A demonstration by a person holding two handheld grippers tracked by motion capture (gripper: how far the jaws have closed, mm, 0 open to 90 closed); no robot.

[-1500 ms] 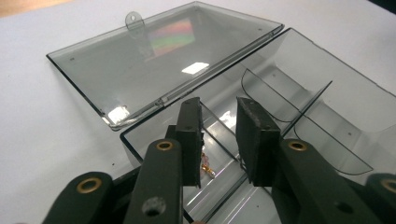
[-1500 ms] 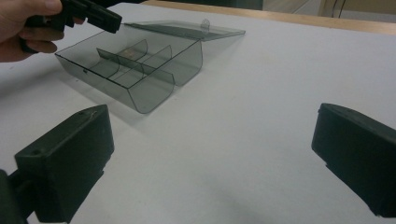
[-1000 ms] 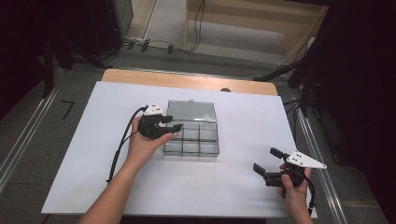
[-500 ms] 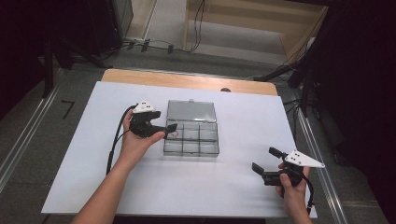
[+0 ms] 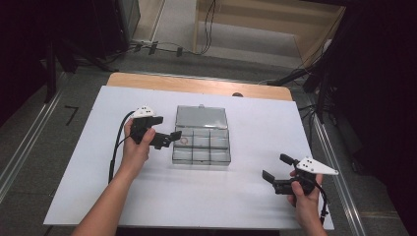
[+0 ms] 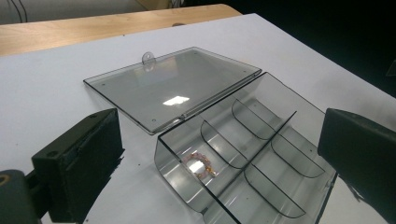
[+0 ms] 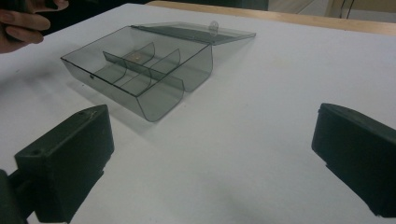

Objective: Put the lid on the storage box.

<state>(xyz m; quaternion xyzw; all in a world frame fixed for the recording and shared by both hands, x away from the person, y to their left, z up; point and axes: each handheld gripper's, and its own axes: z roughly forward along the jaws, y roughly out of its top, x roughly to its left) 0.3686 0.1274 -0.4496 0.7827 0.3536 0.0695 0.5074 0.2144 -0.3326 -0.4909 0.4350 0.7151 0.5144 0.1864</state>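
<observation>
My left gripper (image 5: 169,137) has just opened empty and backed off, leaving the small ring (image 6: 201,164) in the box's (image 5: 223,158) near compartment just ahead of its fingers; the right gripper (image 5: 277,169) waits open, so I judge the drop done.

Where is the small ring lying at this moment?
In the high view the ring lies in the clear box, in its back-left compartment, just right of the open left gripper.

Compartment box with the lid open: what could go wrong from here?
1. The left hand-held gripper, jaws just opened and empty, hangs at the compartment box's left edge; a careless move might knock the light box.
2. The small ring lies loose in a corner compartment and could jump out.
3. The open lid lies flat and could be pressed on.
</observation>
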